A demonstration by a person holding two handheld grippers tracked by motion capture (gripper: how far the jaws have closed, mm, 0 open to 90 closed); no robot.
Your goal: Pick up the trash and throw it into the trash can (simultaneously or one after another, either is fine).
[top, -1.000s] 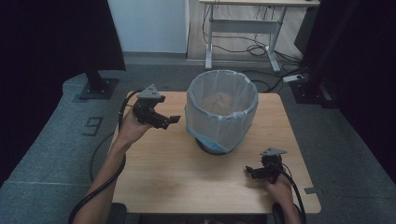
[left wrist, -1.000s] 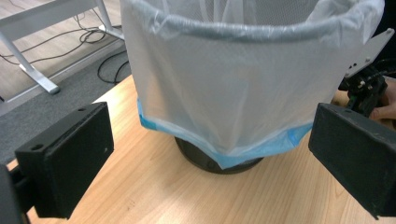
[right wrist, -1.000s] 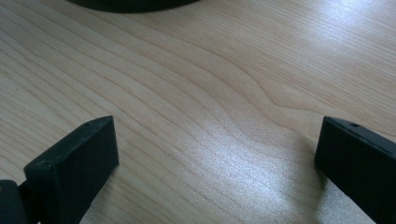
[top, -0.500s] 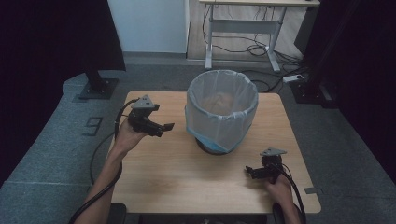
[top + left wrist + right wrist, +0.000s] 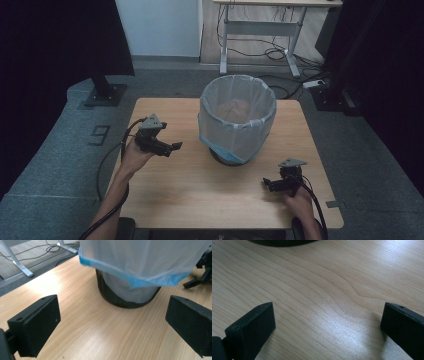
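Currently both grippers are empty with jaws spread wide: the right gripper (image 5: 272,184) rests low on the table (image 5: 210,200) near the front edge, and the left gripper (image 5: 172,147) hovers, aimed at the bin (image 5: 237,120) standing mid-table. Judged from this, the approach step is in hand; next, the left jaws must reach the bag (image 5: 140,260) overhang. The left gripper view exposes the bin's dark mesh base (image 5: 125,293), while the high view reveals its open top.
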